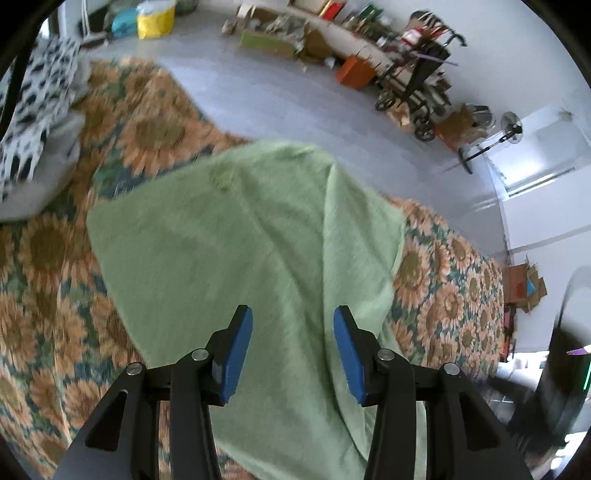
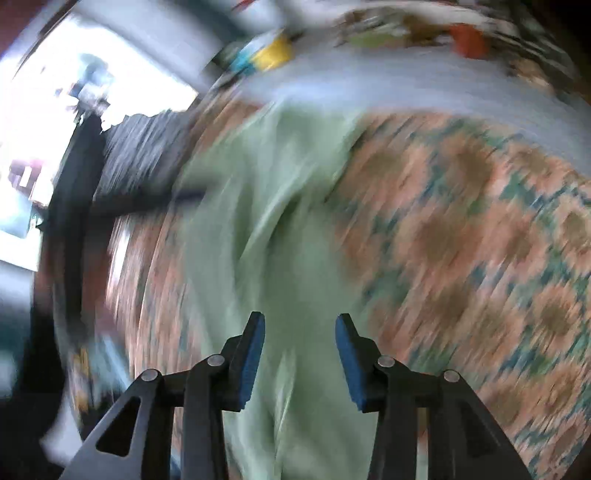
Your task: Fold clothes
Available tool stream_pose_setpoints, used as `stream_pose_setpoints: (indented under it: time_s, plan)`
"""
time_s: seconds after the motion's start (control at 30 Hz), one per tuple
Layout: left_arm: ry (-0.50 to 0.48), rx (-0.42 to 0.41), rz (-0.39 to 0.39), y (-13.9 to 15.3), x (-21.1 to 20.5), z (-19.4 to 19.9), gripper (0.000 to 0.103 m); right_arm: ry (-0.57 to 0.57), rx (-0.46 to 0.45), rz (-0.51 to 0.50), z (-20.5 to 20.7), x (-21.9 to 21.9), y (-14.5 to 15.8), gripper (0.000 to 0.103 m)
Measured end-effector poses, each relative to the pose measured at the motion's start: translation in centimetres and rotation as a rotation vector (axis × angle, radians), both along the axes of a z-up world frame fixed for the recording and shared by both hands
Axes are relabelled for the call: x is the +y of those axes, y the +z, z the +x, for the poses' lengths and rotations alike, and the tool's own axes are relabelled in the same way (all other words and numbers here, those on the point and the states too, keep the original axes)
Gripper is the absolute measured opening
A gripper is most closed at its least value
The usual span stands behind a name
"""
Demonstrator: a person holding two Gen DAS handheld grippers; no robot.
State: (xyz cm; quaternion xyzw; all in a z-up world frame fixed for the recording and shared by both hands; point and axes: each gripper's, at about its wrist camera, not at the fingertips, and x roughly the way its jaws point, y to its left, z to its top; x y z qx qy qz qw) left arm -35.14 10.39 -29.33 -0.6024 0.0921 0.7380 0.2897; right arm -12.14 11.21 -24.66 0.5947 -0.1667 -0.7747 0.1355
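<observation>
Left wrist view: pale green soft cotton garment [image 1: 251, 236] lies spread on the sunflower-print orange woven bedspread [image 1: 59, 288], one long crease running down its right part, its near edge passing under the camera. Left gripper [image 1: 293, 325] hangs just above the garment, blue pads apart at a middling width, nothing between them; probably poised to take the near edge for a fold. Beyond the garment's far edge is grey floor [image 1: 266, 92]; to the garment's left a black-and-white patterned pillow [image 1: 33, 110]; far past it a yellow bag [image 1: 155, 18] and a black wheeled walker [image 1: 417, 85] along the wall

Right wrist view: heavily blurred. Same green garment [image 2: 280, 229] runs from under the right gripper [image 2: 300, 326] up the frame, rumpled in loose folds, bedspread [image 2: 461, 236] to its right. Jaws part-open, empty, no cloth pinched. A dark shape left of the garment, cannot tell what. Judging by the loose cloth, folding is at an early stage
</observation>
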Motion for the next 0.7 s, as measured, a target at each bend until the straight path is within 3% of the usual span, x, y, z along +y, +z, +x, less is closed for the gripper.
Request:
stream_pose_setpoints:
  time_s: [0.07, 0.1, 0.13, 0.2, 0.37, 0.43, 0.5, 0.53, 0.7]
  plan:
    - [0.007, 0.049, 0.015, -0.4, 0.3, -0.6, 0.037, -0.111, 0.029, 0.016, -3.8, 0.6, -0.5, 0.042]
    - [0.01, 0.065, 0.027, -0.7, 0.5, -0.9, 0.02, -0.153, 0.038, 0.008, -5.5, 0.8, -0.8, 0.042]
    - [0.014, 0.072, 0.04, -1.1, 0.6, -1.6, 0.01, -0.17, 0.045, -0.013, -6.9, 0.8, -1.0, 0.042]
    - [0.012, 0.08, 0.051, -1.0, 0.4, -3.1, 0.003, -0.183, 0.043, -0.01, -9.1, -0.1, -1.9, 0.042]
    - [-0.052, 0.078, 0.079, -0.7, 0.8, -5.4, 0.003, -0.167, -0.003, 0.068, -11.9, -3.1, -4.3, 0.044]
    - [-0.086, 0.079, 0.084, -0.5, 0.9, -5.8, 0.003, -0.163, 0.018, 0.087, -12.0, -4.3, -4.5, 0.046]
    - [-0.117, 0.072, 0.085, -0.8, 1.4, -6.3, 0.003, -0.15, 0.043, 0.108, -12.1, -4.9, -4.2, 0.026]
    - [-0.127, 0.062, 0.088, -1.1, 1.8, -6.4, 0.003, -0.141, 0.05, 0.113, -12.1, -4.7, -4.0, 0.004]
    - [-0.178, 0.056, 0.102, -1.0, 2.3, -6.3, 0.002, -0.139, 0.14, 0.136, -12.4, -4.4, -1.1, 0.004]
